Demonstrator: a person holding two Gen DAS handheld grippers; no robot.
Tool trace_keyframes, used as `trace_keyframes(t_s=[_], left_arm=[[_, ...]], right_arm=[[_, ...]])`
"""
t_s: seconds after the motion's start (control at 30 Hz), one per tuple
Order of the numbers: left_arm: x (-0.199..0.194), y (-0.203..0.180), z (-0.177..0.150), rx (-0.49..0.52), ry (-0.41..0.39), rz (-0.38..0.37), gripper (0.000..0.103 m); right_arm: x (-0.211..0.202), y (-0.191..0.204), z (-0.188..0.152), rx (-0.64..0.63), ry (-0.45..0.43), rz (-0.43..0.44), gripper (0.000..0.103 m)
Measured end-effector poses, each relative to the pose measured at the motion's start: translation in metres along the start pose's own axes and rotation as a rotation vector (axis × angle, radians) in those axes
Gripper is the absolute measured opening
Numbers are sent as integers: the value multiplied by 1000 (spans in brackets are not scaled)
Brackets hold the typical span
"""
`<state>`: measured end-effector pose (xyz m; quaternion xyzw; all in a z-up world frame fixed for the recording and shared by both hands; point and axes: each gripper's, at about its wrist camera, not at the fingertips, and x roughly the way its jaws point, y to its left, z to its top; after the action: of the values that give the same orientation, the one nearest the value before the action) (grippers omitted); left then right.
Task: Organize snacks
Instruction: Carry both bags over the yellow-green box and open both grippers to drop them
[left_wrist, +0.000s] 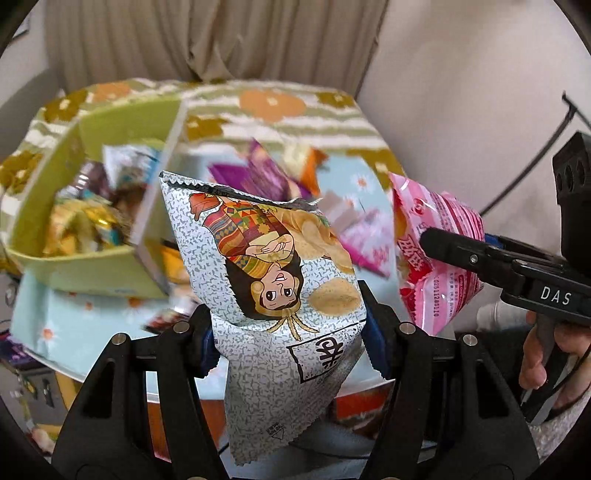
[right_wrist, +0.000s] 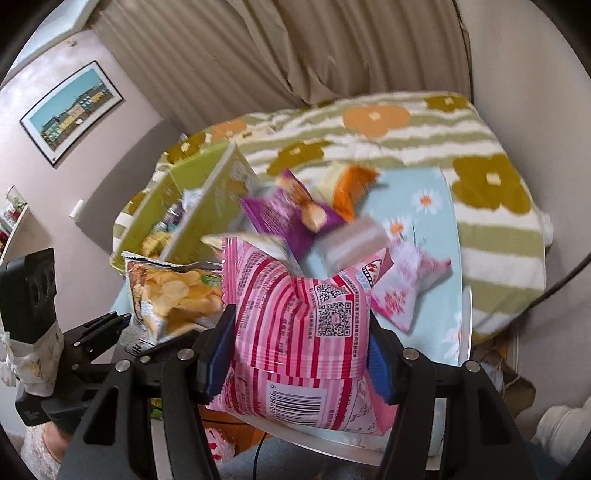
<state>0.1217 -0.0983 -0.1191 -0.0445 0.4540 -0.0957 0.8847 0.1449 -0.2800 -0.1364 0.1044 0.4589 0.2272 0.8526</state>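
Observation:
My left gripper (left_wrist: 291, 332) is shut on a grey speckled chip bag (left_wrist: 273, 273) with a cartoon figure, held above the table's near edge; the bag also shows in the right wrist view (right_wrist: 173, 295). My right gripper (right_wrist: 295, 350) is shut on a pink striped snack bag (right_wrist: 299, 317), which also shows in the left wrist view (left_wrist: 436, 251). A green box (left_wrist: 92, 206) holding several snacks stands to the left on the table; it also shows in the right wrist view (right_wrist: 199, 199).
Loose packets lie on the light blue floral tablecloth (right_wrist: 432, 221): a purple bag (right_wrist: 291, 214), an orange bag (right_wrist: 354, 188), a pink-white bag (right_wrist: 406, 288). A flowered striped blanket (right_wrist: 480, 155) lies behind the table. Curtains hang at the back.

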Motion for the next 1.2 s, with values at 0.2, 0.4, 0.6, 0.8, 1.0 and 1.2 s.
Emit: trace_keyframes(t_s=[0.2,0.4,0.6,0.8,1.0,1.2], left_arm=[[-50,55,20,-77,-95,58,59],[-72,125,49,-120,-134,107,59],[-65,199,80,-144,-101,110,59],[-18,254,104,-137,-16,46,59],[29,274,110,-89,76,-22,60],[58,283,99,-68,158,-58,102]], right_arm=[[-8,50,28,-80,-46,33,58],[15,109,63,-141,-71,83,58],[60,160,95,-142,-72,117,58],[101,196,120,-122,-70,95,58],[136,208,133,-70,-49,37,58],[159,210,136,-21,-25,-14,58]])
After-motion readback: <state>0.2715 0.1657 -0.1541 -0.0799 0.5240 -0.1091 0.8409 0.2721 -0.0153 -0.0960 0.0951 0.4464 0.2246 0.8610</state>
